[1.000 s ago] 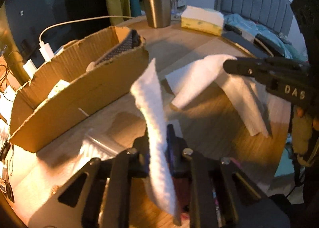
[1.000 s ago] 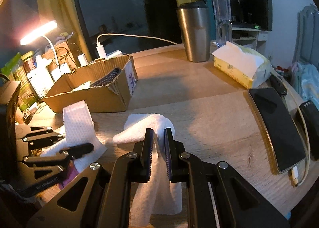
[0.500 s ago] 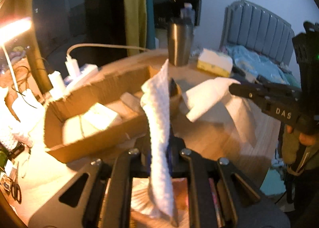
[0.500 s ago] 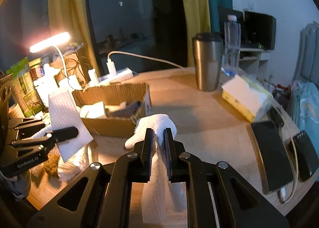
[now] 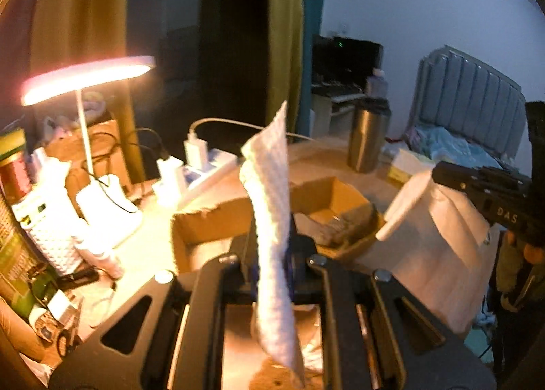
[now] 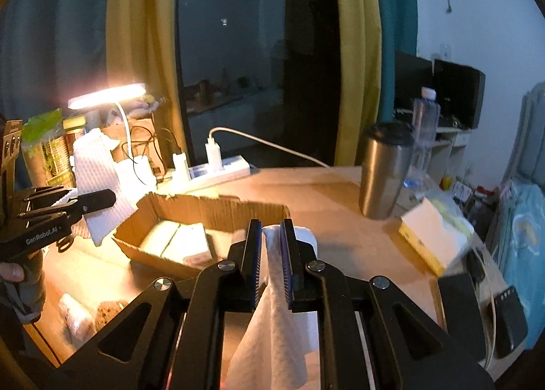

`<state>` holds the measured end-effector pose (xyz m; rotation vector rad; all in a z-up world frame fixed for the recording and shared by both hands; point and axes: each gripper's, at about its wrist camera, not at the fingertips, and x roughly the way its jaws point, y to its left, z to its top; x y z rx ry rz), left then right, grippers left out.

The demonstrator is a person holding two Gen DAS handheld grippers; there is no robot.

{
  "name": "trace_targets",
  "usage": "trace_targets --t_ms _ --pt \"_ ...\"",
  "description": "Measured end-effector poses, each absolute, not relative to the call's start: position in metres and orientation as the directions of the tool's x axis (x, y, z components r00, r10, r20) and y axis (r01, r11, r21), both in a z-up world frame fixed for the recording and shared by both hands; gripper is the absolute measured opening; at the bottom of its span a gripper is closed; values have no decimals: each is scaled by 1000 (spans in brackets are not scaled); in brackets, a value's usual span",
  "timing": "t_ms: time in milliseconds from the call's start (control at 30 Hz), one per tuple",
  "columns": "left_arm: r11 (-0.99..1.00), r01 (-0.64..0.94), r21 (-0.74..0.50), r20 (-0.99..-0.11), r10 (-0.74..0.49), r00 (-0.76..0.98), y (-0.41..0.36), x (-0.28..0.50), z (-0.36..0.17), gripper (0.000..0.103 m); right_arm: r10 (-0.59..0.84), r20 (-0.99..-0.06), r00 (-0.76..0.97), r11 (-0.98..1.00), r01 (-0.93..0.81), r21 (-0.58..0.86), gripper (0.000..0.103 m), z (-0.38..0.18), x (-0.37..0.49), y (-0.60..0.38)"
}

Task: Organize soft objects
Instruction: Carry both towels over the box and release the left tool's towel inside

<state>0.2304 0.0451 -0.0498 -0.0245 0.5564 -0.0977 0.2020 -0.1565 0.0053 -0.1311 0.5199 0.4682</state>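
Note:
My left gripper (image 5: pixel 270 240) is shut on a white waffle-textured cloth (image 5: pixel 270 182) that stands up between its jaws and hangs below them. My right gripper (image 6: pixel 270 231) is shut on a white paper towel (image 6: pixel 272 339) that droops toward the camera. Both are held in the air above a wooden table (image 6: pixel 340 219). An open cardboard box (image 6: pixel 218 211) lies just ahead of and below both grippers, with pale blocks and a dark item inside. In the right wrist view, the left gripper (image 6: pixel 109 197) and its cloth (image 6: pixel 93 165) are at the left. The right gripper (image 5: pixel 442 173) with its towel (image 5: pixel 439 240) shows in the left wrist view.
A lit desk lamp (image 6: pixel 105 96), a power strip (image 6: pixel 218 168) with chargers and packets crowd the table's left end. A steel tumbler (image 6: pixel 385 168), water bottle (image 6: pixel 422 127), tissue pack (image 6: pixel 432 236) and phone (image 6: pixel 456 315) sit to the right. A brown sponge (image 6: pixel 107 313) lies near the front left.
Both grippers have risen well above the table, each still holding its cloth. The box, earlier level with the grippers, now sits below them, and more of the room shows.

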Motion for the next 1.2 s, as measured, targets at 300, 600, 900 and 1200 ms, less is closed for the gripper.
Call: trace_targets --t_ms 300,600,900,1200 --pt "996 36 -81 -492 -72 868 83 240 -41 11 413 -490 768 873 -487 -28 13 19 218 -129" --pt "994 14 -111 -528 -71 846 101 265 -62 11 409 -523 747 868 -495 -29 13 8 253 -111" --pt "992 6 -128 -593 -82 801 102 292 -88 12 399 -581 709 864 -503 -20 13 -14 287 -103" --pt "992 0 -127 -645 -83 759 99 304 -109 14 371 -646 668 885 -464 28 49 -38 278 -126"
